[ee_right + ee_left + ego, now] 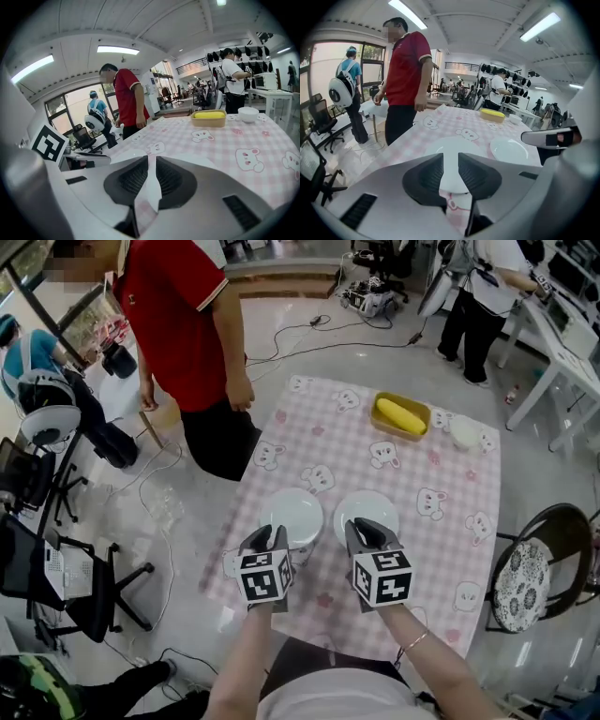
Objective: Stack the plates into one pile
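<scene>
Two white plates lie side by side on the pink checked tablecloth (441, 549): the left plate (292, 512) and the right plate (370, 505). My left gripper (265, 538) hovers at the near rim of the left plate (454, 147), jaws apart, nothing between them; the right plate (508, 150) lies beside it. My right gripper (366, 531) hovers at the near rim of the right plate (127, 152). Its jaws stand a narrow gap apart, with only plate and cloth showing through the slit. Neither gripper (450, 160) (151, 161) holds anything.
A yellow tray with a yellow item (401, 415) and a small white bowl (464, 432) sit at the table's far end. A person in a red shirt (178, 324) stands at the far left corner. A round chair (534, 568) stands right of the table.
</scene>
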{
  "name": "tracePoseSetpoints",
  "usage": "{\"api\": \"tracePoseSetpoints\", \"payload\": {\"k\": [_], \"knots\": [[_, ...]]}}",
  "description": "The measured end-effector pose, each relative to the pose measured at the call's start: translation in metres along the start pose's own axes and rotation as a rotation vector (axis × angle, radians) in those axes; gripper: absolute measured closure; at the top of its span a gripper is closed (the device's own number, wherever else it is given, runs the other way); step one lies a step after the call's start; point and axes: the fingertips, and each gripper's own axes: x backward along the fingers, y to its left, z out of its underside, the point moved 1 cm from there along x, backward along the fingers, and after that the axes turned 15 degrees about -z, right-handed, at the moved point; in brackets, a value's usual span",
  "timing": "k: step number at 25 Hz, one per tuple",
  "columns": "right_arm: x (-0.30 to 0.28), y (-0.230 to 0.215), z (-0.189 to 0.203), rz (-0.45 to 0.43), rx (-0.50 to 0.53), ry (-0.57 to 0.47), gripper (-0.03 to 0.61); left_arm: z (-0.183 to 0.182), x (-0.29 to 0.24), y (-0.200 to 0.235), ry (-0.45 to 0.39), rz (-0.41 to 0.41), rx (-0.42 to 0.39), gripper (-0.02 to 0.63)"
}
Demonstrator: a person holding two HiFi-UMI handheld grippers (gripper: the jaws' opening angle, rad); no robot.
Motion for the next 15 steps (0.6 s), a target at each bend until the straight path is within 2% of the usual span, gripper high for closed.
{"api": "tracePoseSetpoints", "payload": {"k": [7,15], "knots": [[-0.034,0.039,0.014,-0.028,-0.027,0.033,0.520,0.001,-0.010,0.049,0.010,-0.016,0.026,0.476],[-0.062,0.060,0.018,0.066,-0.093,0.025,0.520,-0.007,-0.033,0.084,0.023,0.063,-0.007,0.465]]}}
